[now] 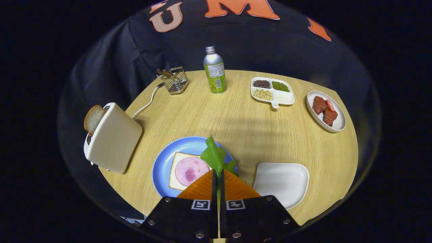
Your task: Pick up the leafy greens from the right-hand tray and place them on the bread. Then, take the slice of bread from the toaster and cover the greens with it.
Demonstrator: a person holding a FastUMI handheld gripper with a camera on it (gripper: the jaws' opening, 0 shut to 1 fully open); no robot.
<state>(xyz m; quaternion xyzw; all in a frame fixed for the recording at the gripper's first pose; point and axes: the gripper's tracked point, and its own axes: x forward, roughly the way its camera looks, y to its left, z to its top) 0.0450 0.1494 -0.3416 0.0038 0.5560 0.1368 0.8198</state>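
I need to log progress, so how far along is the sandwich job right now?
Done: the leafy greens are out of the white tray. In hand: the gripper is shut on them, over the edge of the blue plate, not yet on the bread with its ham. Left: lay the greens down, then fetch the bread slice from the toaster and cover them.

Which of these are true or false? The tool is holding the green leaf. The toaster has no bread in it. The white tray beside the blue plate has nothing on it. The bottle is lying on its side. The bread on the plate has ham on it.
1. True: the tool is shut on the green leaf.
2. False: a bread slice sticks out of the toaster.
3. True: the white tray next to the blue plate is bare.
4. False: the bottle stands upright.
5. True: ham lies on the bread.
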